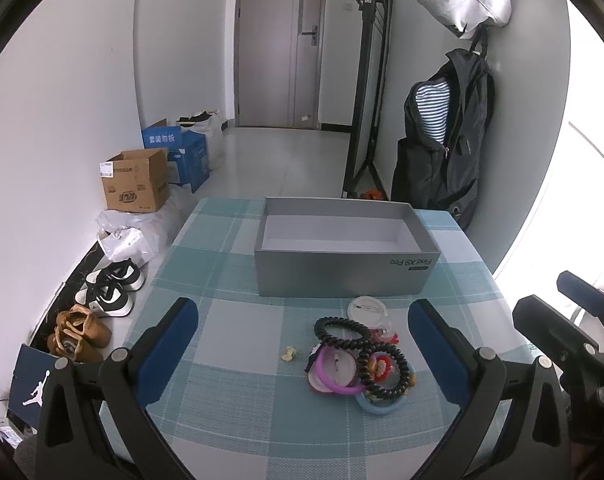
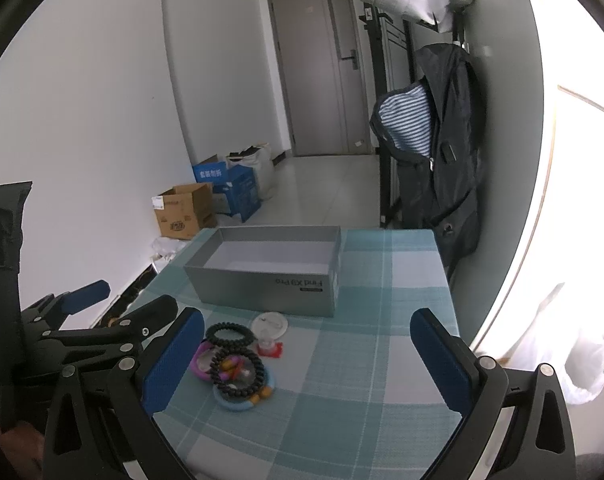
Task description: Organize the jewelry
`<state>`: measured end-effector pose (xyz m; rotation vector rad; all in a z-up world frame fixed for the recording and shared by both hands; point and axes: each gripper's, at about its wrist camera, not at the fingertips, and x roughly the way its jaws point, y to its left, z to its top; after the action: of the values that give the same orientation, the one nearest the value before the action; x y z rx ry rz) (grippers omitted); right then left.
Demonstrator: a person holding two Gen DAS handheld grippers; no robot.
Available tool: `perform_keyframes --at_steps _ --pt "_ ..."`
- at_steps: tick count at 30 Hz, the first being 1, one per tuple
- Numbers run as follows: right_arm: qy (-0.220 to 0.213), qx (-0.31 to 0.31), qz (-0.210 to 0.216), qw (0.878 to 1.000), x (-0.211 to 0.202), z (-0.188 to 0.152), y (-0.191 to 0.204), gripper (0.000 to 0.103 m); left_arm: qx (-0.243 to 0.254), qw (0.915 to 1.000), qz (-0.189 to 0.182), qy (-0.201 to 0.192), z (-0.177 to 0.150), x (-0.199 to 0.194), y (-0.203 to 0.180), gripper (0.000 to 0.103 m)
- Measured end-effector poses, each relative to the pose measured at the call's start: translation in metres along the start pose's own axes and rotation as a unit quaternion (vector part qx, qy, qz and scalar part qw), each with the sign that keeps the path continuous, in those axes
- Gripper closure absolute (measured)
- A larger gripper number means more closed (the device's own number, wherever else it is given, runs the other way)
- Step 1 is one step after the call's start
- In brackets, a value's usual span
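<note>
Grey and empty, the open box (image 1: 344,276) waits at twelve o'clock on the checked cloth (image 1: 230,360), its long axis crosswise. Both grippers hover spread wide, holding nothing. A tangled jewelry heap (image 1: 358,360) lies between the left gripper (image 1: 302,356) fingers, toward two o'clock; from the right gripper (image 2: 308,360) it sits at ten o'clock, by the left finger. Left looks nearer. Counted: two black coil bands, one purple ring, one blue ring, one small yellow piece (image 1: 289,354) apart

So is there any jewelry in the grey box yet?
No, the grey box shows only its bare white floor, and the jewelry pile lies on the tablecloth before it.
</note>
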<state>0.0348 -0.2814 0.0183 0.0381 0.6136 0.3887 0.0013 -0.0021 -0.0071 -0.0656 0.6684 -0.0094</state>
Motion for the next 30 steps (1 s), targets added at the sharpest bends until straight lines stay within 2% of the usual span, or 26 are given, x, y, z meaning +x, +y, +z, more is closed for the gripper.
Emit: perform_keyframes --at_steps 20,25,30 --pt "0.006 -0.003 0.004 1.0 0.002 -0.001 0.001 0.0 -0.004 1.0 -0.003 0.004 0.001 0.001 0.002 0.001" --pt "0.013 -0.004 0.013 1.0 0.005 -0.002 0.004 0.0 -0.005 0.9999 -0.01 0.01 0.001 0.004 0.005 0.001" --pt "0.025 -0.005 0.019 0.999 0.013 -0.004 0.008 0.0 -0.012 0.999 -0.033 0.026 0.001 0.01 0.01 0.001"
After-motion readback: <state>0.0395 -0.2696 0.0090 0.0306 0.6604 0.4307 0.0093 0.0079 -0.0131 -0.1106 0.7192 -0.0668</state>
